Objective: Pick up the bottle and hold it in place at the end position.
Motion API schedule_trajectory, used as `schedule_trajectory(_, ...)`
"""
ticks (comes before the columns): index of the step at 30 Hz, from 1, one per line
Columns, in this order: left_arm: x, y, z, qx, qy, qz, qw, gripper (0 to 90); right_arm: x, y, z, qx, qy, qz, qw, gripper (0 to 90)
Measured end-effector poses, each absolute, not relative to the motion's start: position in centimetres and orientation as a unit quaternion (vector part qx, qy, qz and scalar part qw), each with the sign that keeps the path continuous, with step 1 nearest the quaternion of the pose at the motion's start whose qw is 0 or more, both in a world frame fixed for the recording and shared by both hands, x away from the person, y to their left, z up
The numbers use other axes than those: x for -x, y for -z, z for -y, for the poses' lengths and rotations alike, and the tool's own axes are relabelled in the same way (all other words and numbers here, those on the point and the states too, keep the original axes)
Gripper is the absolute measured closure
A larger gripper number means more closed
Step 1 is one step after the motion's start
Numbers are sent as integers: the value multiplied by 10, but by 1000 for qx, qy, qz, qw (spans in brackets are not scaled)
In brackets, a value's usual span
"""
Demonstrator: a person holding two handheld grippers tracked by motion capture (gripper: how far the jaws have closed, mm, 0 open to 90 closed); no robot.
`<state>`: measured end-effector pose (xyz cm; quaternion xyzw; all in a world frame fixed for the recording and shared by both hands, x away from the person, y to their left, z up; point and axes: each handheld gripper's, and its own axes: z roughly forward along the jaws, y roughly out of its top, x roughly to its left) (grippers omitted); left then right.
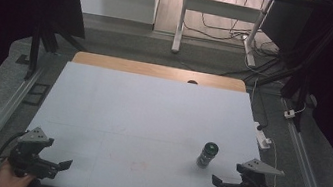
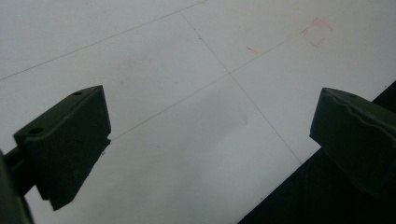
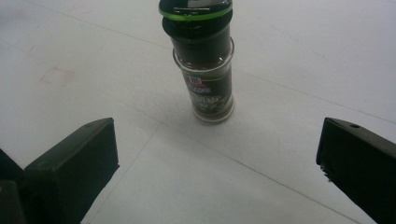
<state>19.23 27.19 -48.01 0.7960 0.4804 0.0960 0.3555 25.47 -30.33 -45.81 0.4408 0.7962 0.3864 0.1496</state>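
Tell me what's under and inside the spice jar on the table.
The spice jar stands upright on the bare white table; nothing else shows beneath it. Through the glass a dark filling shows, but the label and black cap hide how full it is.

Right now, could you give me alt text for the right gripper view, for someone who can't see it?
A small spice jar with a dark cap ringed in green stands upright on a white table. The right tool faces it with jaws wide apart, nothing between them.

Left gripper (image 1: 52,166): held low, jaws spread wide, nothing between them.
Right gripper (image 1: 225,185): held low, jaws spread wide, nothing between them.
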Motion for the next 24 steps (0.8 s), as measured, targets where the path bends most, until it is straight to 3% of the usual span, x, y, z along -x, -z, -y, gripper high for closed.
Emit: schedule_trajectory(24,-191,480,-272,-799,-93,-474,358,0,-257,459,301,-442,-373,-803,141,0)
